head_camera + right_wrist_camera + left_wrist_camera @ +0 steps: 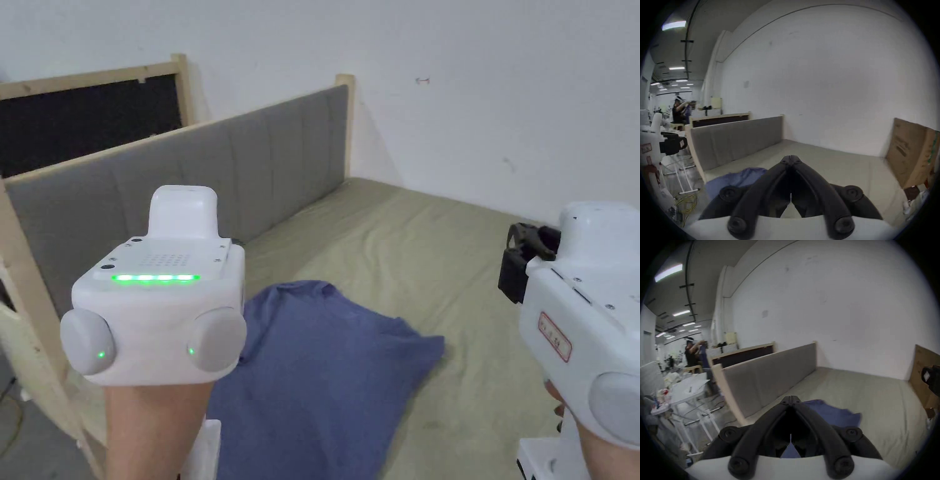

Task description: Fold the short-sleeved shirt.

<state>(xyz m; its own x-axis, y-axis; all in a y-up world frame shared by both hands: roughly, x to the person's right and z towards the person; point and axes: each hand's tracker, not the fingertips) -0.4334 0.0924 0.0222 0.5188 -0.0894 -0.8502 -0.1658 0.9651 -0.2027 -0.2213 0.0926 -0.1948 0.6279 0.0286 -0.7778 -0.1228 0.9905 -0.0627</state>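
A blue short-sleeved shirt [325, 369] lies rumpled on the olive bed sheet [437, 250], near the bed's front left corner. In the head view I hold both grippers up in the air above the bed, apart from the shirt. The left gripper's white body [156, 300] hides its jaws there and covers the shirt's left part. In the left gripper view my left gripper [791, 398] is shut on nothing, with the shirt [834, 413] below and behind it. My right gripper [790, 158] is likewise shut and empty, and the shirt [740, 177] lies to its lower left.
A grey padded headboard [250, 169] in a wooden frame runs along the bed's left side, with a white wall [500, 94] behind. A cardboard sheet [912, 154] leans at the bed's right end. Left of the bed are a white table [688, 386], floor cables [687, 204] and a distant person [690, 353].
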